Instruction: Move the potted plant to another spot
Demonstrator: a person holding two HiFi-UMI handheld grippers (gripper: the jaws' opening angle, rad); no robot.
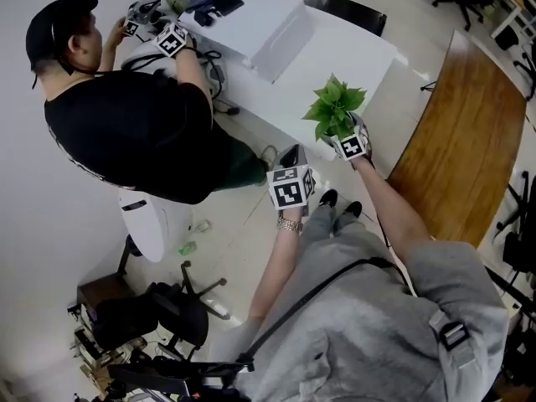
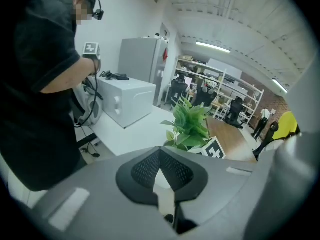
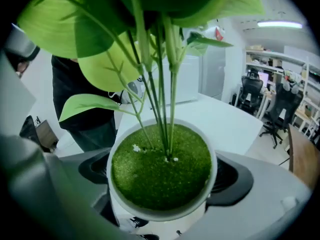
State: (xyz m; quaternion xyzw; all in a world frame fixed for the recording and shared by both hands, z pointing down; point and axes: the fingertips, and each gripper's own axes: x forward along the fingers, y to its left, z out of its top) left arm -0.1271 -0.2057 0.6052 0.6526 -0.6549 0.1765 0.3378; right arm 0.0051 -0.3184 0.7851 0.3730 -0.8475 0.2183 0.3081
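Right gripper [image 1: 352,146] is gripping the potted plant [image 1: 333,105] by its white pot. The pads [image 3: 235,176] are pressing on opposite sides of the wall just under the rim, so the stems are standing upright and the leaves are fanning out clear of the jaws. Reads as a side grip chosen to spare the foliage. The pot is hanging in the air just off the near edge of the white table [image 1: 360,53], not resting on it; floor is showing under it in the right gripper view. The right forearm is reaching forward toward the table, nearly straight, gripper roughly level. Left gripper [image 2: 160,152] is carrying nothing: jaws are sitting together, tips meeting. It's hovering short of the table's near edge, pointing at the plant; my guess is it's parked out of the way. Person in black [image 1: 126,132] is working at the table's left side, well apart from the plant.
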